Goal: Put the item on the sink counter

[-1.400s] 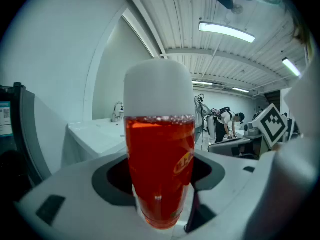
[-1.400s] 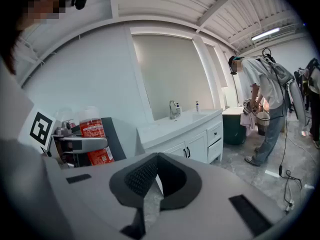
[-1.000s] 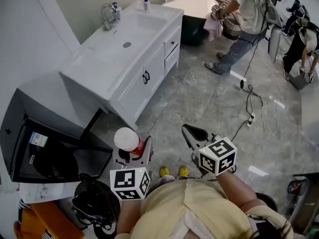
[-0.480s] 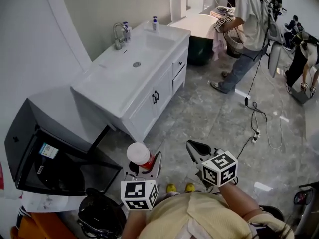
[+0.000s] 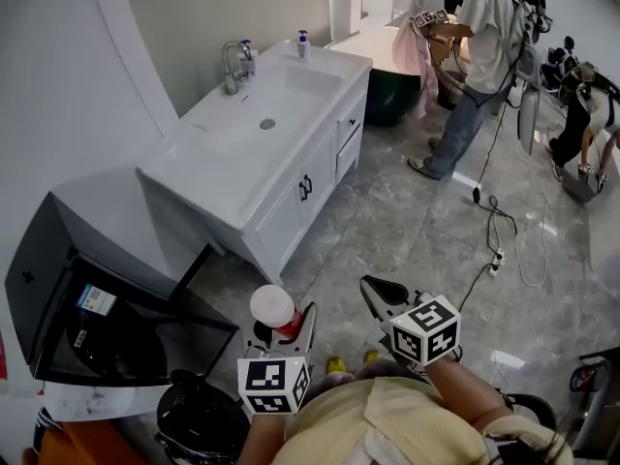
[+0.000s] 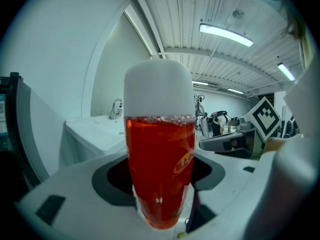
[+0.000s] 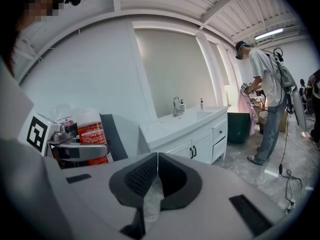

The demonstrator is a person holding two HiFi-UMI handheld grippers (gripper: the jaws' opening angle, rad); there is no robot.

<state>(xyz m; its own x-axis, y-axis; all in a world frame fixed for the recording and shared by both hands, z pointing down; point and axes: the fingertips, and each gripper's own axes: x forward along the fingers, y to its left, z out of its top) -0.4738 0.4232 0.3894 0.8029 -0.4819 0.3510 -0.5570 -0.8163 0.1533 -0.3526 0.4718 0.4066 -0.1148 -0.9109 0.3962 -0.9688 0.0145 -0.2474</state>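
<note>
My left gripper (image 5: 283,329) is shut on a red bottle (image 5: 278,313) with a white cap, held upright close to my body. In the left gripper view the bottle (image 6: 160,149) fills the middle, its red body pinched between the jaws. My right gripper (image 5: 383,294) is shut and empty, its pads pressed together (image 7: 156,176). The white sink counter (image 5: 223,158) with basin and faucet (image 5: 231,66) stands ahead and to the left, some way from both grippers. The right gripper view also catches the bottle (image 7: 92,136) and the counter (image 7: 185,124).
A dark open cabinet or appliance (image 5: 97,289) sits left of the counter. A person (image 5: 480,56) stands at the far end by a tub (image 5: 383,56); another bends at right (image 5: 591,114). Cables (image 5: 499,226) lie on the grey marble floor. Small bottles (image 5: 303,42) rest by the faucet.
The view has shifted forward a little, so the counter sits slightly nearer. Both grippers keep their hold and pose; the standing person has moved slightly.
</note>
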